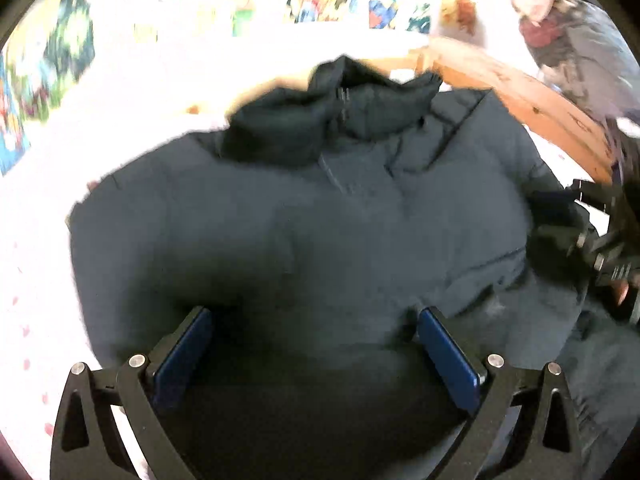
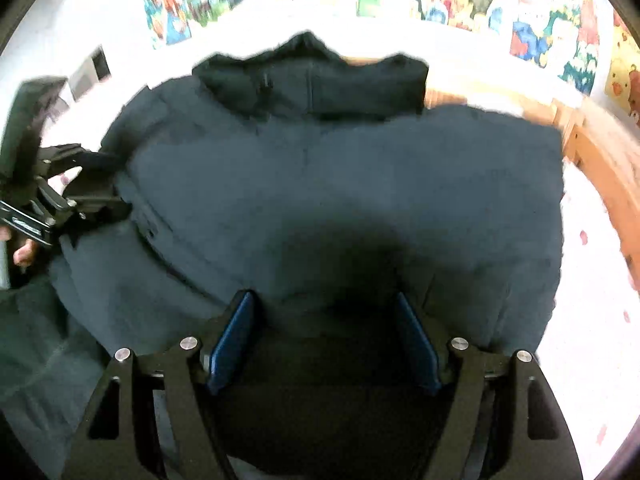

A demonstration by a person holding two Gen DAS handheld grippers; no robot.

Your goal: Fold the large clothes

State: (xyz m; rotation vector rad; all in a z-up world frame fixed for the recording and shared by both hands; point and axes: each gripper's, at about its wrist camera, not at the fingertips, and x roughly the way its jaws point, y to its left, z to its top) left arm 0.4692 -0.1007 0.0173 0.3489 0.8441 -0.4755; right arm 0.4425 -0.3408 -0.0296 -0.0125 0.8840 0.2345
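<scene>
A large dark grey hooded jacket point(image 1: 304, 216) lies spread on a white bed, hood point(image 1: 336, 112) at the far end. It also fills the right wrist view point(image 2: 360, 184). My left gripper point(image 1: 314, 316) is open just above the jacket's near part, blue pads wide apart, nothing between them. My right gripper point(image 2: 325, 300) is open too, low over the jacket's near hem. In the left wrist view the right gripper point(image 1: 600, 248) shows at the jacket's right edge. In the right wrist view the left gripper point(image 2: 72, 196) shows at the jacket's left edge.
The bed sheet point(image 1: 36, 288) is white with small pink marks. A wooden bed frame point(image 1: 532, 100) curves along the far right, also seen in the right wrist view point(image 2: 600, 160). Colourful posters point(image 2: 172, 4) cover the wall behind. More dark fabric point(image 2: 36, 344) lies at the near left.
</scene>
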